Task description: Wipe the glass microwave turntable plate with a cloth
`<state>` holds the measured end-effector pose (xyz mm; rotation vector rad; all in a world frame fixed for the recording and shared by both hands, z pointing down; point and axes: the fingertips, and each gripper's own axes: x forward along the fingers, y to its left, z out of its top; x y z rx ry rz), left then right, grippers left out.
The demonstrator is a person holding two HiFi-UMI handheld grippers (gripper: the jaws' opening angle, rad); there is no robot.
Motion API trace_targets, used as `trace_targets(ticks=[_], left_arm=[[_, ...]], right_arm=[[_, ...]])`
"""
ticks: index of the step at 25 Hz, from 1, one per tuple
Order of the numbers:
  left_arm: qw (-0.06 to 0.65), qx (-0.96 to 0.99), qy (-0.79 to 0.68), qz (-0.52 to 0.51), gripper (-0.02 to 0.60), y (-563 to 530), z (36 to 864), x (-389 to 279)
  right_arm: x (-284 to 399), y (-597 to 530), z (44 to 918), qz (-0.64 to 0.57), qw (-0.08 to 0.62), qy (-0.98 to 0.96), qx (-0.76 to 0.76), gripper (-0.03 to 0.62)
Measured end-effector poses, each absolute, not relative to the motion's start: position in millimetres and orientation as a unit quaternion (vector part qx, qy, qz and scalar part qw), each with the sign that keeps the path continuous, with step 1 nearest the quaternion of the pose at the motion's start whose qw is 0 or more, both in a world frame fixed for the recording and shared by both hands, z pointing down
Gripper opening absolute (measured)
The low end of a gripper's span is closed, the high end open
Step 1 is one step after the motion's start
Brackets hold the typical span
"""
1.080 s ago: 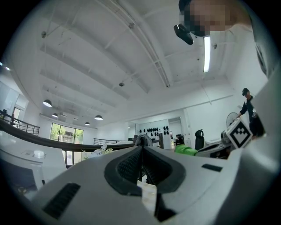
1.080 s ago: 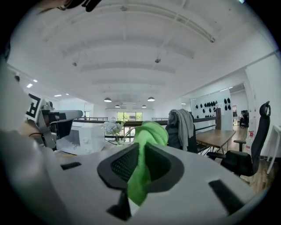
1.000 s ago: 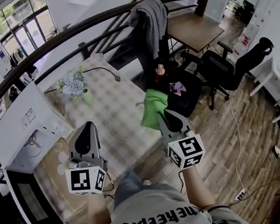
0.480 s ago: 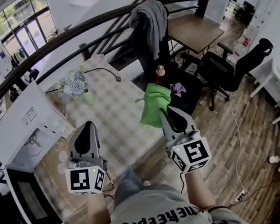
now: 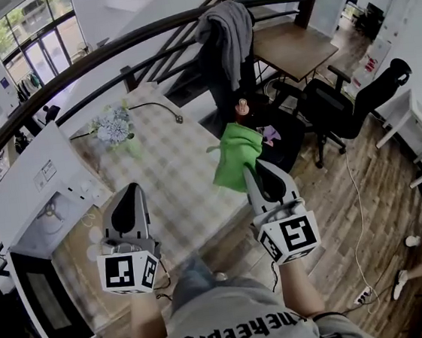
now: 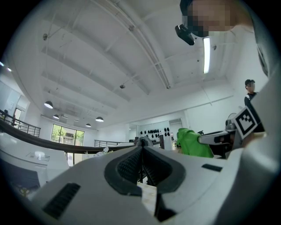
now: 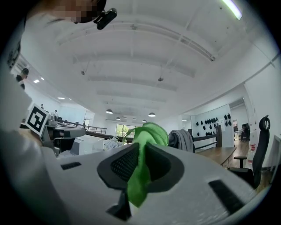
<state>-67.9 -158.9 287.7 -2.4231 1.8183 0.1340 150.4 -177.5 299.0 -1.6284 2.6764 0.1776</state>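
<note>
My right gripper [image 5: 255, 170] is shut on a bright green cloth [image 5: 236, 154], which hangs over the table's right edge. In the right gripper view the cloth [image 7: 141, 169] is pinched between the jaws and bunches above the tips. My left gripper [image 5: 130, 193] hovers over the chequered table [image 5: 168, 178] with its jaws pressed together and nothing in them [image 6: 141, 148]. A white microwave [image 5: 42, 180] stands at the left with its door [image 5: 49, 312] swung open. A round part [image 5: 49, 213] shows dimly inside; I cannot tell whether it is the glass plate.
A vase of pale flowers [image 5: 113, 128] and a black cable [image 5: 160, 108] lie at the table's far end. A grey jacket [image 5: 227, 28] hangs on the dark railing. A black bag [image 5: 276, 138], an office chair [image 5: 329, 105] and a wooden table [image 5: 291, 45] stand to the right.
My right gripper has shifted a little to the right and forward, carrying the green cloth with it. The left gripper has stayed where it was.
</note>
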Motion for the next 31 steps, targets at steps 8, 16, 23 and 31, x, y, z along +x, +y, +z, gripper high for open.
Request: trace_targets(ticks=[8,16,23,31], left_arm=[[0.055,-0.799,0.597,0.044,0.011,-156.9,286.1,-67.0],[0.052,-0.799,0.597,0.045,0.011,-154.8,288.6,-66.7],[0.048,-0.799,0.598,0.047,0.011,-153.3,291.5,-68.8],[0.045,-0.801,0.595,0.048,0.011,-148.3,290.7,-65.8]], right_arm=[[152.7,-172.7,291.2,0.064,0.014,0.848,-0.526,0.044],[155.3,-169.5,291.2,0.065,0.018,0.843,-0.533,0.044],[153.9,-166.2,289.9,0.069,0.019,0.841,-0.536,0.044],[156.2,-160.5,288.6,0.068,0.017,0.840,-0.539,0.044]])
